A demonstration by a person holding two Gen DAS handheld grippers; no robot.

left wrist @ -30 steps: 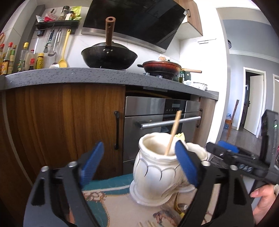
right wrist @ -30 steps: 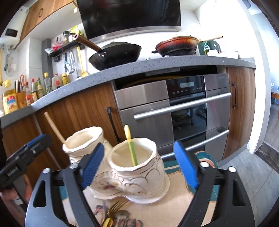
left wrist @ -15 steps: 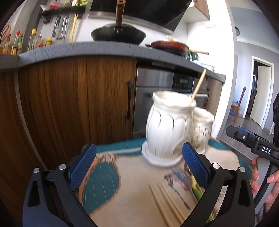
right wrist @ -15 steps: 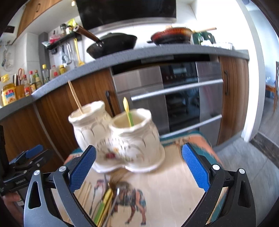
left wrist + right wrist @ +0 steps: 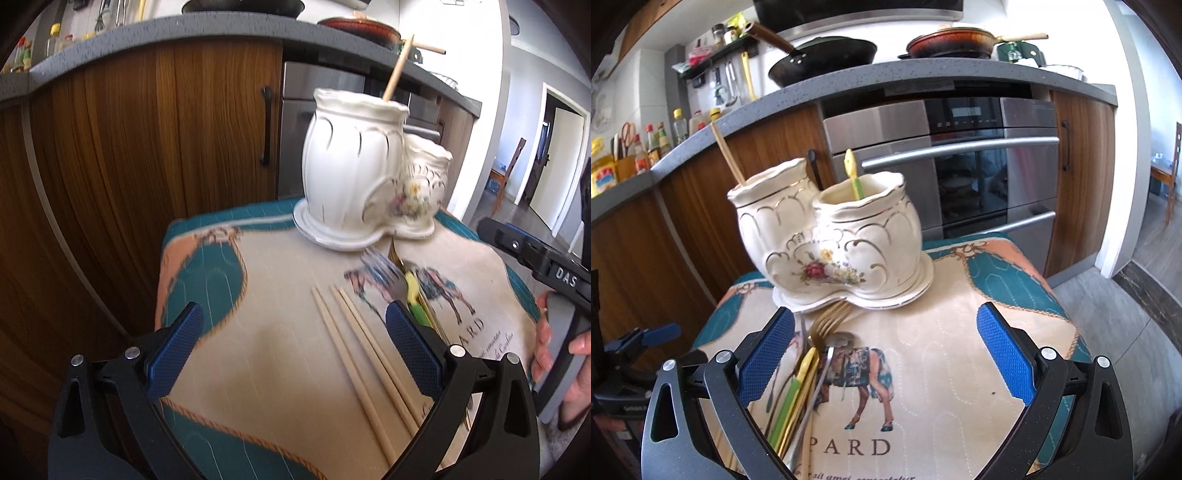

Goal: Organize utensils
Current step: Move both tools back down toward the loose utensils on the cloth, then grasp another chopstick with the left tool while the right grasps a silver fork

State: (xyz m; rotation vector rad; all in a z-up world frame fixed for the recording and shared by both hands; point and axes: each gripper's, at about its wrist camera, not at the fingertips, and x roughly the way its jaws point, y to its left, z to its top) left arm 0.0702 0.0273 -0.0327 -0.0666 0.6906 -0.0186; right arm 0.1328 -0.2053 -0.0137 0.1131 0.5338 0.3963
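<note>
A white two-pot ceramic utensil holder (image 5: 354, 177) (image 5: 831, 243) stands at the far end of a cloth-covered stool. One pot holds a wooden chopstick (image 5: 397, 70) (image 5: 727, 155), the other a green-yellow utensil (image 5: 854, 177). Three wooden chopsticks (image 5: 365, 354) lie on the cloth, beside a pile of forks and green-yellow utensils (image 5: 402, 284) (image 5: 801, 376). My left gripper (image 5: 295, 343) is open and empty above the cloth, left of the chopsticks. My right gripper (image 5: 886, 350) is open and empty above the cloth, right of the fork pile.
The patterned cloth (image 5: 960, 369) with a horse print covers the stool. Wooden cabinets (image 5: 147, 129) and a steel oven (image 5: 979, 166) stand close behind. The right gripper body (image 5: 535, 266) shows at the right of the left wrist view.
Both grippers have pulled back and tilted down from the holder. The cloth, loose chopsticks and fork pile have come into view.
</note>
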